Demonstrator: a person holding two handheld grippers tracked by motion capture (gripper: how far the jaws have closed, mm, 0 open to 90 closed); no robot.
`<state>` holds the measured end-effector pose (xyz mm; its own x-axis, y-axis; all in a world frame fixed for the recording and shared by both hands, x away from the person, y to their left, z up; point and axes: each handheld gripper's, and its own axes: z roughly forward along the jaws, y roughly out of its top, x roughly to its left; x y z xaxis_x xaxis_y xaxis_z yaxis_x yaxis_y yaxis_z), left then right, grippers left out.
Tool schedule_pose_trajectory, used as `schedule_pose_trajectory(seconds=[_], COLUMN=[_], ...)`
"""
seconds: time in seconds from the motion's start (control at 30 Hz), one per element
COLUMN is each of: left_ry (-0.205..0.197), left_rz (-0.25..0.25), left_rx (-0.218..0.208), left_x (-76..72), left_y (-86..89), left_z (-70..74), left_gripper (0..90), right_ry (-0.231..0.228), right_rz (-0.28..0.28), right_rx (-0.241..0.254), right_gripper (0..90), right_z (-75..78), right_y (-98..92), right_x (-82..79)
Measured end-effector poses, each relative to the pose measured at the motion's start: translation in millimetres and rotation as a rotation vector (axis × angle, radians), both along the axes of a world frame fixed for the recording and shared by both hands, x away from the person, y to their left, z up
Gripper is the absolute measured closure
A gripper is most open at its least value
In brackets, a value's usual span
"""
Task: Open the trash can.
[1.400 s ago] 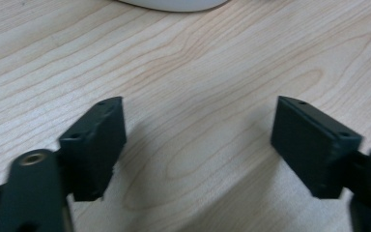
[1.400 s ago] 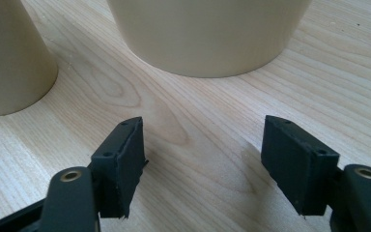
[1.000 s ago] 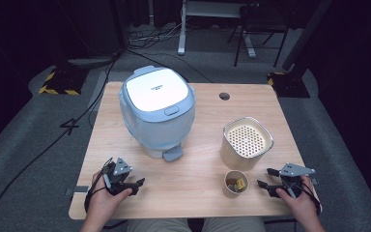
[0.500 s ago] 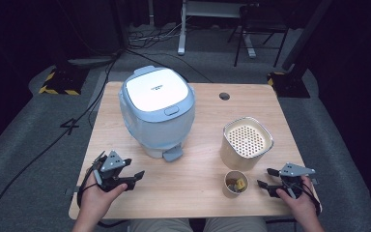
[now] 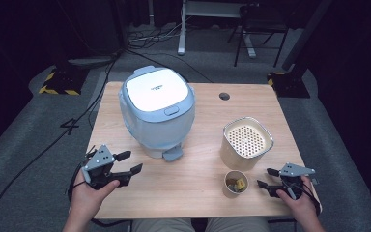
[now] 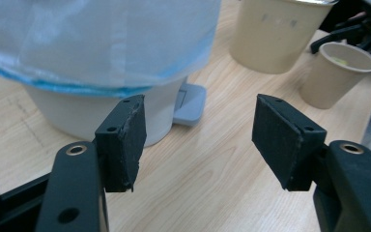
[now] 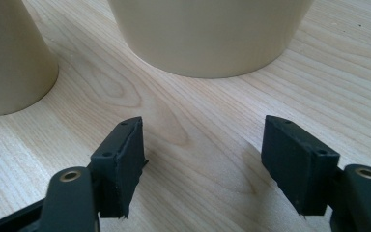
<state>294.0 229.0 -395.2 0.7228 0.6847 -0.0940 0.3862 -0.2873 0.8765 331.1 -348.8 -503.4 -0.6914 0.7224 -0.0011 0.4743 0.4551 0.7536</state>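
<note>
Pale-blue cooker (image 5: 157, 113) sat just ahead of the left hand-held gripper (image 5: 131, 161), jaws spread, nothing between them. Right hand-held gripper (image 5: 264, 177) was spread too and empty, paper cup (image 5: 235, 183) just beside it on the tabletop (image 5: 193, 191).

Cooker lid (image 5: 157, 90): small dark print, too small to read, beyond the left gripper (image 5: 125, 169).
Beige container (image 6: 275, 30): faint grey marks on its wall, blurred, unreadable.
</note>
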Motion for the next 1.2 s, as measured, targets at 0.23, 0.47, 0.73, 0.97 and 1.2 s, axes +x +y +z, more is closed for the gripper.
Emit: schedule_pose_trajectory(seconds=[0.23, 0.47, 0.73, 0.97, 1.2], left_ry=[-0.047, -0.076, -0.113, -0.111, -0.097], left_rz=[-0.072, -0.152, -0.238, -0.271, -0.288], left_rx=[-0.02, -0.01, -0.094, -0.134, -0.141], left_x=[6.2, 15.6, 32.5, 52.9, 70.3], left_y=[-2.2, -9.0, -22.0, -29.3, -37.4], left_z=[25.8, 45.3, 77.9, 97.0, 107.4], left_gripper=[42.6, 46.8, 63.1, 77.4, 88.4], right_ry=[-0.001, -0.002, -0.001, -0.002, -0.002], right_rz=[0.0, 0.0, 0.0, 0.0, 0.0], right_rx=[0.001, 0.0, 0.0, 0.0, -0.001], right_gripper=[32.3, 32.3, 32.4, 32.4, 32.4], right_z=[0.0, -0.1, -0.1, -0.1, -0.1], right_y=[-0.2, 0.0, -0.1, -0.1, -0.1], right_x=[0.2, 0.1, 0.2, 0.3, 0.2])
